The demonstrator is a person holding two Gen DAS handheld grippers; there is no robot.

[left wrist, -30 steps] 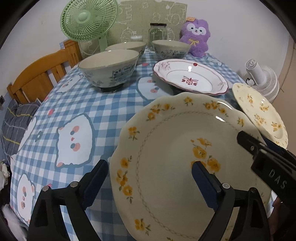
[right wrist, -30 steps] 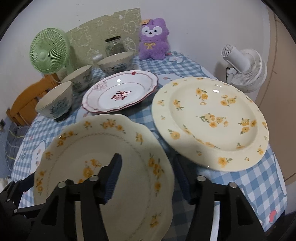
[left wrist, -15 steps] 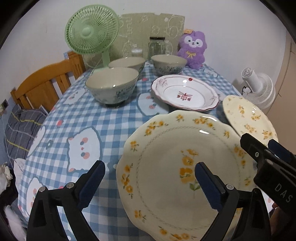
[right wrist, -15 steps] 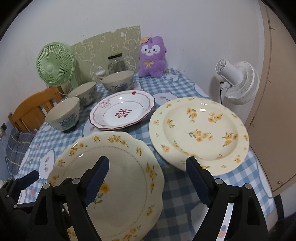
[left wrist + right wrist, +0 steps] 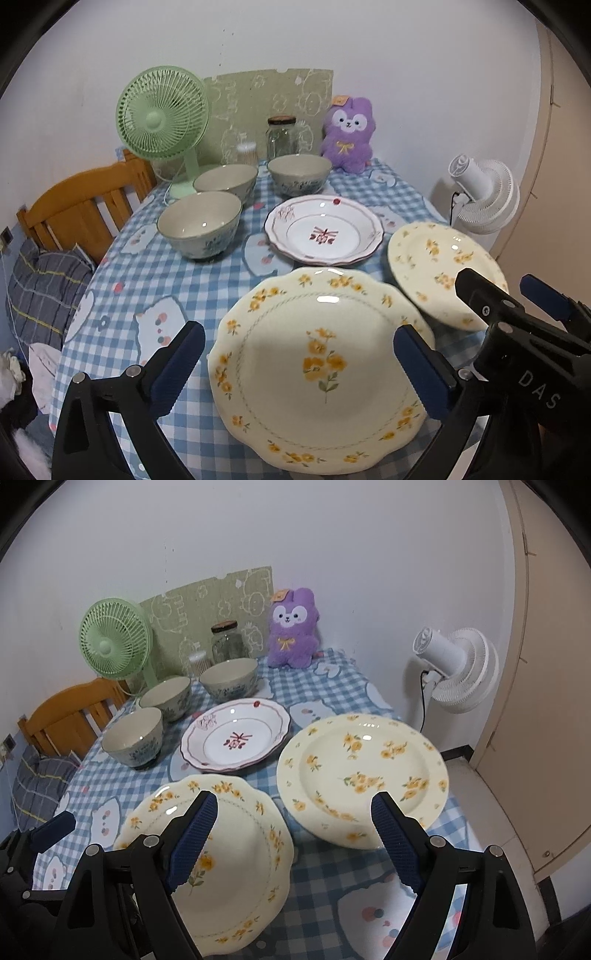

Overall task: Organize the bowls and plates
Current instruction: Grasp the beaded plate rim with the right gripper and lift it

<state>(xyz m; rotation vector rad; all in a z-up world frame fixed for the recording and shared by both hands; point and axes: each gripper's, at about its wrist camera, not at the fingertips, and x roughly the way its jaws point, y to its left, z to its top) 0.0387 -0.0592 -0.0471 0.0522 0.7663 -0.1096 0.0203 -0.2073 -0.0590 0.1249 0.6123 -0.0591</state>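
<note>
A scalloped cream plate with yellow flowers (image 5: 317,369) (image 5: 229,867) lies at the table's near edge. A round cream flowered plate (image 5: 439,269) (image 5: 362,775) lies to its right, and a white plate with red trim (image 5: 325,229) (image 5: 236,736) behind them. Three grey-blue bowls (image 5: 201,227) (image 5: 226,181) (image 5: 299,177) stand at the back left. My left gripper (image 5: 299,362) is open and empty above the scalloped plate. My right gripper (image 5: 295,834) is open and empty, above the gap between the two cream plates.
A green fan (image 5: 162,118), a glass jar (image 5: 281,136), a purple plush toy (image 5: 347,133) and a green board stand at the table's far end. A white fan (image 5: 454,672) stands off the right side, a wooden chair (image 5: 81,206) off the left.
Both grippers have pulled back and risen from the plates, so more of the table shows. The right gripper's jaws have opened wider. The dishes have not moved.
</note>
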